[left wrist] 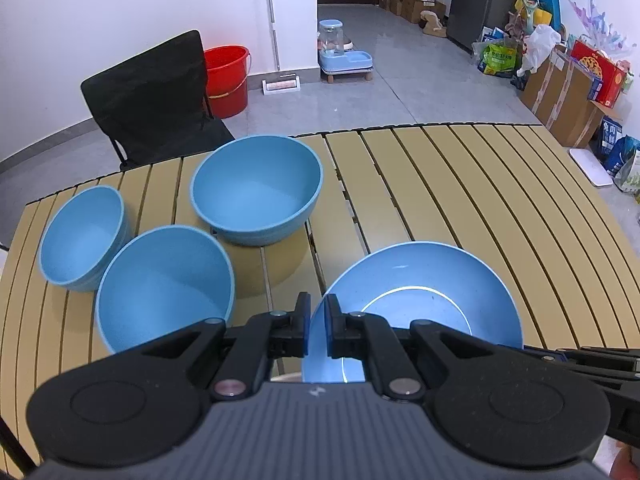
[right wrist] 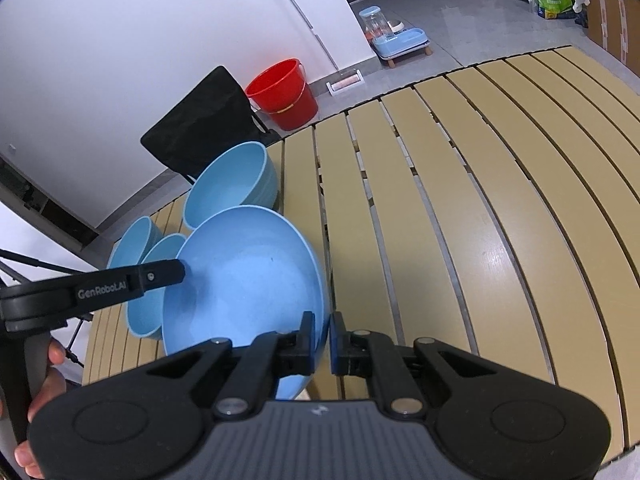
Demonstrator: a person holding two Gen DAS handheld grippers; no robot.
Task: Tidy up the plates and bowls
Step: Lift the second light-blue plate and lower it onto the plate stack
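Observation:
A wide, shallow blue plate [left wrist: 416, 304] is held over the slatted table [left wrist: 460, 184] by both grippers. My left gripper [left wrist: 318, 328] is shut on its left rim. My right gripper [right wrist: 322, 340] is shut on the opposite rim of the same plate [right wrist: 240, 280]. In the right wrist view the left gripper [right wrist: 176, 272] reaches the plate's far edge from the left. Three blue bowls stand to the left of the plate: a large one [left wrist: 256, 188] at the back, a smaller one [left wrist: 80, 236] at the far left, and another [left wrist: 164, 284] nearest the left gripper.
A black folding chair [left wrist: 152, 96] and a red bucket [left wrist: 226, 80] stand beyond the table's far left edge. A pet feeder [left wrist: 344, 52], boxes and bags [left wrist: 560, 80] sit on the floor behind. A hand [right wrist: 44, 392] grips the left tool's handle.

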